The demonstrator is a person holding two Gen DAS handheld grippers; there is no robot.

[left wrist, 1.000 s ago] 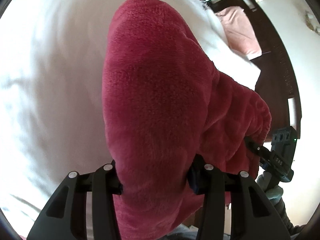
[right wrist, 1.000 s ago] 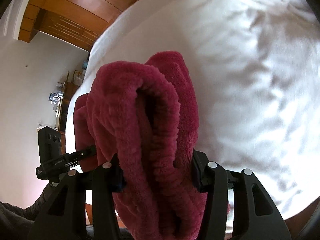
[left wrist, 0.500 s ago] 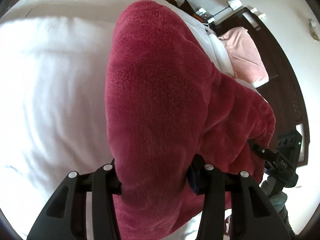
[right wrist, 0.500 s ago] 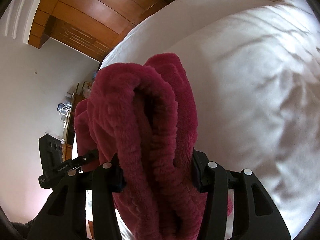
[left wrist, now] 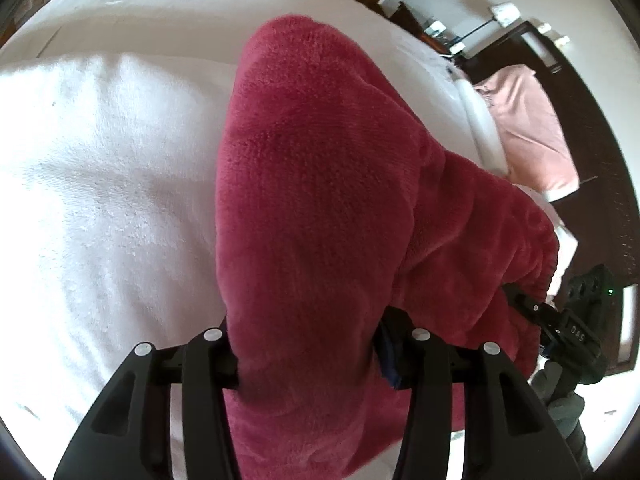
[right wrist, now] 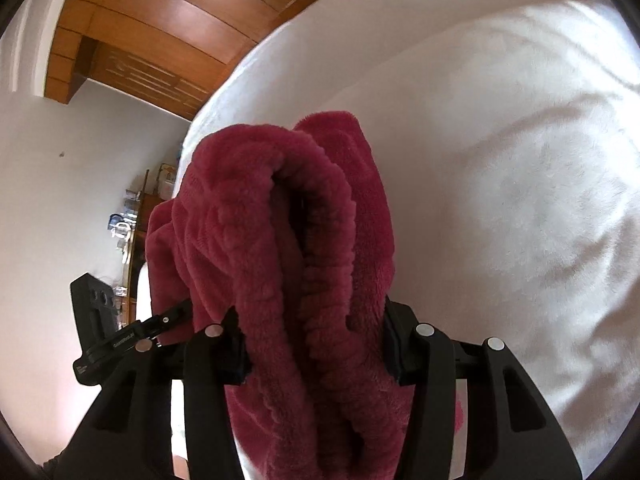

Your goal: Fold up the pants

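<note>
The pants [left wrist: 312, 200] are dark red fleece, held up over a white bed [left wrist: 100, 184]. My left gripper [left wrist: 308, 360] is shut on a thick fold of the pants, which drape forward over its fingers. My right gripper [right wrist: 316, 340] is shut on the ribbed elastic waistband of the pants [right wrist: 288, 248]. The fabric spans between the two grippers. The right gripper shows at the right edge of the left wrist view [left wrist: 560, 324], and the left gripper at the left of the right wrist view [right wrist: 116, 332]. All fingertips are hidden in fleece.
The white duvet [right wrist: 500, 160] fills most of both views. A pink pillow [left wrist: 528, 128] lies by a dark headboard [left wrist: 600, 160]. A wooden wardrobe [right wrist: 160, 32] and a cluttered side table [right wrist: 132, 208] stand by the white wall.
Both grippers have lifted and tilted up with the pants still held. More of the far bed, the wall and the wardrobe have come into view.
</note>
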